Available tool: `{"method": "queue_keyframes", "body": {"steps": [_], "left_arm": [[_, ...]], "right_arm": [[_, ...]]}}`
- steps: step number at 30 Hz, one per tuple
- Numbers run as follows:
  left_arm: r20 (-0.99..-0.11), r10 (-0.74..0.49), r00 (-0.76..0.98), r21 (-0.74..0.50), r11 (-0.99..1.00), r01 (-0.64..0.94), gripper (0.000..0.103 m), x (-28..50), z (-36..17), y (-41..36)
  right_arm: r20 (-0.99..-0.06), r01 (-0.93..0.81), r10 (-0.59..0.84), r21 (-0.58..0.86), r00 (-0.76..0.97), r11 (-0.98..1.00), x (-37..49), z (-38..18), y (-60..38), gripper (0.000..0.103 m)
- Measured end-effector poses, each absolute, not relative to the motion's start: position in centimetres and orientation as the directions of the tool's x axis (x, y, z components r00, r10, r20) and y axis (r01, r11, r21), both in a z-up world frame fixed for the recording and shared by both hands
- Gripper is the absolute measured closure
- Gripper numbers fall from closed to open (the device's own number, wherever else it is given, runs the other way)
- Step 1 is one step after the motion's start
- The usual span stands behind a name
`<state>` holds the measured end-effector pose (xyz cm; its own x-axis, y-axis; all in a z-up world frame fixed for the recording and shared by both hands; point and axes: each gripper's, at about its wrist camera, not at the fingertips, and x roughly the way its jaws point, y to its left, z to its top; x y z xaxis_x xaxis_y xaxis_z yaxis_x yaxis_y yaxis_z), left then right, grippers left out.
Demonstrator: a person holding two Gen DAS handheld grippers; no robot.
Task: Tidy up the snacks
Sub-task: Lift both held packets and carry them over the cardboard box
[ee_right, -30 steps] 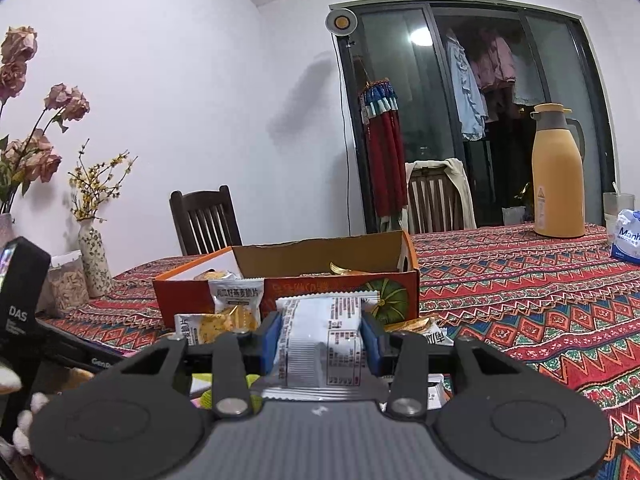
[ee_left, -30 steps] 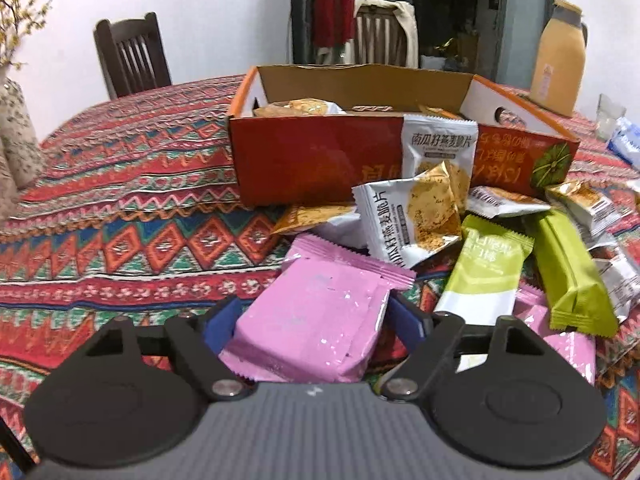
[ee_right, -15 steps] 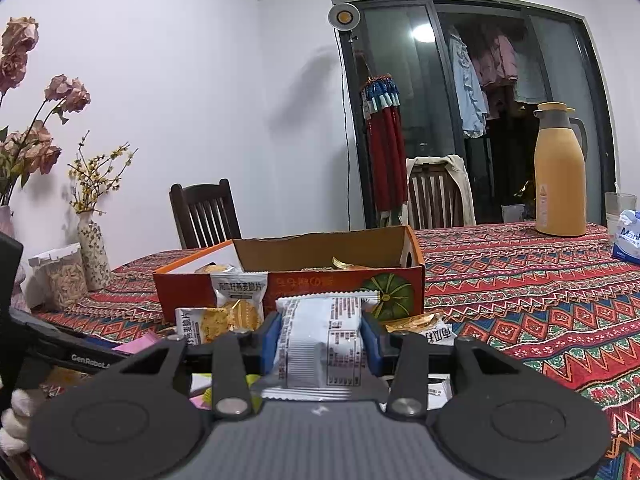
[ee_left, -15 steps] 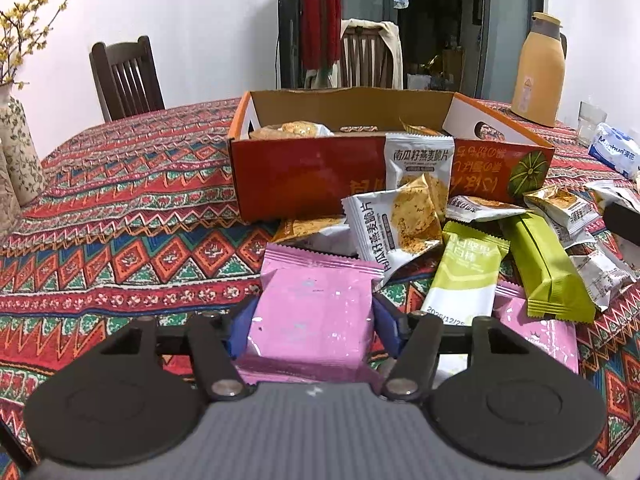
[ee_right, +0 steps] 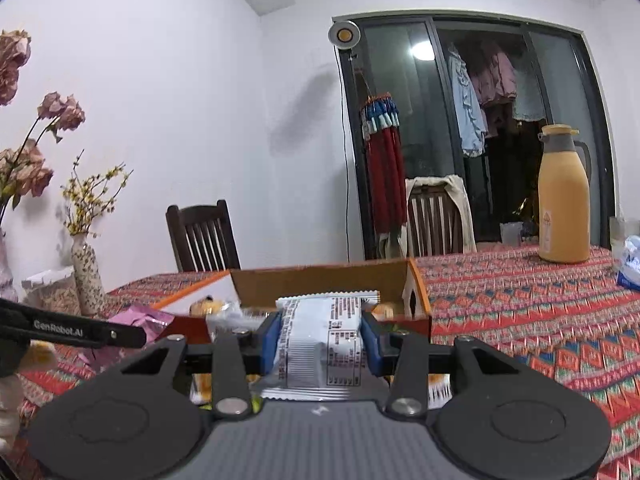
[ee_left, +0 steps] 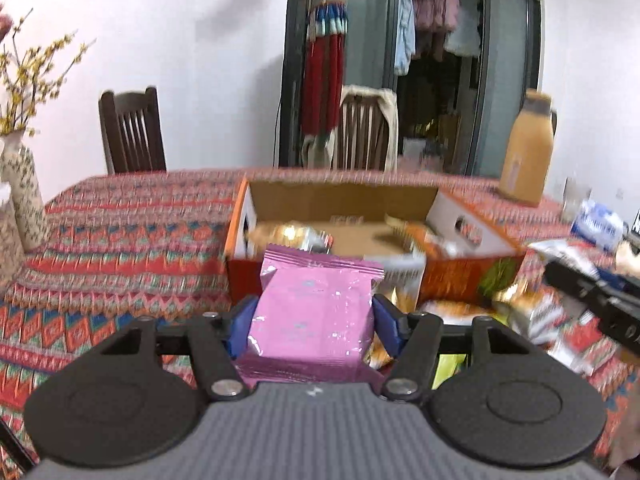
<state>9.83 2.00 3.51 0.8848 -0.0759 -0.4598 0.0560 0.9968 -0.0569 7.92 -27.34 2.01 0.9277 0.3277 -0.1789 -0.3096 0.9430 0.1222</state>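
My left gripper (ee_left: 314, 320) is shut on a pink snack packet (ee_left: 314, 312) and holds it up in the air just before the open orange cardboard box (ee_left: 460, 276). The box holds a few gold and orange packets (ee_left: 296, 234). My right gripper (ee_right: 321, 340) is shut on a white snack packet (ee_right: 326, 344) with black print, held level in front of the same box (ee_right: 418, 300). The left gripper's finger and the pink packet (ee_right: 140, 320) show at the left of the right wrist view. Several loose packets (ee_left: 536, 312) lie on the table right of the box.
The table has a red patterned cloth (ee_left: 120, 240). A yellow thermos jug (ee_right: 564, 204) and a blue-white tissue pack (ee_left: 598, 226) stand at the back right. Flower vases (ee_right: 86, 276) stand at the left. Wooden chairs (ee_left: 134, 132) are behind the table.
My left gripper closed on the pink packet, lifted it off the table and brought it up toward the box. My right gripper rose slightly, still holding the white packet.
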Motion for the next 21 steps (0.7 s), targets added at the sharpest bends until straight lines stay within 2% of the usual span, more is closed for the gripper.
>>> {"method": "queue_keyframes", "body": {"steps": [10, 17, 21], "left_arm": [[-0.365, -0.083, 0.927, -0.073, 0.996, 0.061, 0.041, 15.2, 7.9, 0.0], [-0.353, -0.021, 0.935, -0.088, 0.996, -0.011, 0.041, 20.3, 8.3, -0.2], [-0.389, 0.009, 0.921, -0.096, 0.994, -0.051, 0.041, 22.6, 6.1, 0.6]], "right_arm": [[-0.113, -0.259, 0.271, 0.106, 0.956, 0.960, 14.5, 6.8, -25.9, 0.062], [-0.166, -0.216, 0.233, 0.114, 0.958, 0.970, 20.7, 7.7, -24.3, 0.062], [-0.196, -0.207, 0.230, 0.130, 0.953, 0.970, 22.3, 5.9, -24.1, 0.062]]}}
